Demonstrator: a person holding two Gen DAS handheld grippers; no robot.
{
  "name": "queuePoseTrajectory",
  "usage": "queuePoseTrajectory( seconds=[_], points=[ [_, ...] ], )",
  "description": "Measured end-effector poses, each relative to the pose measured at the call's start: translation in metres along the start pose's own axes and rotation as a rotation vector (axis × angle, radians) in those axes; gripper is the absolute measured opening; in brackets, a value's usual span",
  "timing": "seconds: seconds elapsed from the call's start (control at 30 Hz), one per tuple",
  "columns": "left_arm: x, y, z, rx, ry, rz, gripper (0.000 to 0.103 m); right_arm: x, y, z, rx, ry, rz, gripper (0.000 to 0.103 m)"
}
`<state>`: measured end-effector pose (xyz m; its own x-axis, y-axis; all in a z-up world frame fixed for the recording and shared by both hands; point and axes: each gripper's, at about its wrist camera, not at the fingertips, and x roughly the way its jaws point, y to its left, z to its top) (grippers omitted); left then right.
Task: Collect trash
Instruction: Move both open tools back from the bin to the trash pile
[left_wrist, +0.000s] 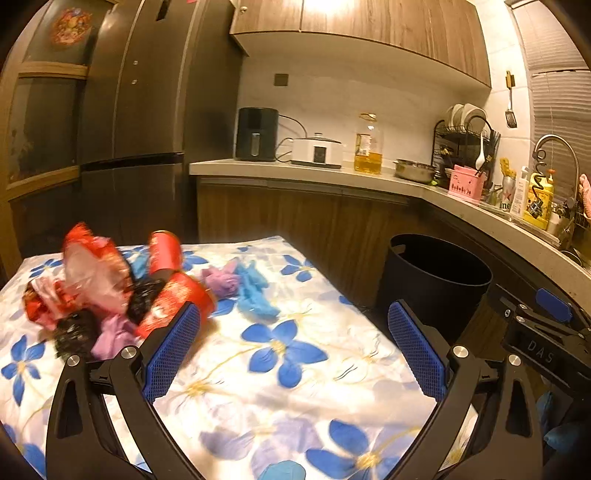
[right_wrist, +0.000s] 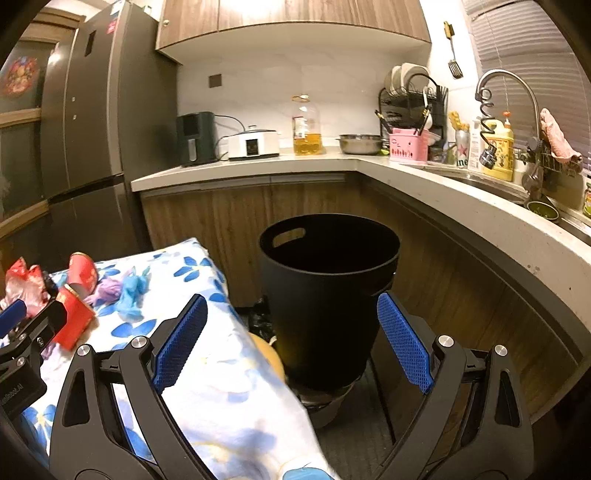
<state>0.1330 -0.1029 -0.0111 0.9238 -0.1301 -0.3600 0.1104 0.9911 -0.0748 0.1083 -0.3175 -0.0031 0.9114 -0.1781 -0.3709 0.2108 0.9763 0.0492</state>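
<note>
A heap of trash lies at the far left of the flowered tablecloth (left_wrist: 295, 369): red cups (left_wrist: 166, 251), red and clear wrappers (left_wrist: 92, 273), black crumpled bits (left_wrist: 144, 295), purple wads (left_wrist: 221, 282) and blue gloves (left_wrist: 255, 291). My left gripper (left_wrist: 295, 343) hangs open over the cloth, its left pad close to a fallen red cup (left_wrist: 177, 302), with nothing between the fingers. A black bin (right_wrist: 328, 291) stands beside the table's right edge. In front of that bin my right gripper (right_wrist: 295, 339) is open and holds nothing. The same trash heap (right_wrist: 74, 291) appears at left in the right wrist view.
A kitchen counter (right_wrist: 258, 166) wraps around behind and to the right, holding an air fryer (right_wrist: 195, 136), a cooker, an oil bottle (right_wrist: 306, 125), a dish rack and a sink tap (right_wrist: 506, 88). A tall fridge (left_wrist: 140, 110) stands at left. Wooden cabinets close in the floor around the bin.
</note>
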Motion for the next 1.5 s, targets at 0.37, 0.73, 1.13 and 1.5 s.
queuePoseTrajectory(
  seconds=[0.37, 0.73, 1.13, 1.5],
  points=[
    [-0.030, 0.037, -0.019, -0.034, 0.000, 0.084, 0.097, -0.017, 0.034, -0.015, -0.022, 0.005, 0.062, 0.092],
    [-0.049, 0.086, -0.035, -0.086, 0.002, 0.193, 0.097, -0.015, 0.085, -0.034, -0.074, 0.020, 0.174, 0.092],
    [-0.061, 0.144, -0.041, -0.148, -0.013, 0.329, 0.097, -0.002, 0.154, -0.046, -0.133, 0.052, 0.315, 0.092],
    [-0.020, 0.191, -0.022, -0.207, 0.024, 0.358, 0.097, 0.013, 0.189, -0.043, -0.133, 0.053, 0.339, 0.092]
  ],
)
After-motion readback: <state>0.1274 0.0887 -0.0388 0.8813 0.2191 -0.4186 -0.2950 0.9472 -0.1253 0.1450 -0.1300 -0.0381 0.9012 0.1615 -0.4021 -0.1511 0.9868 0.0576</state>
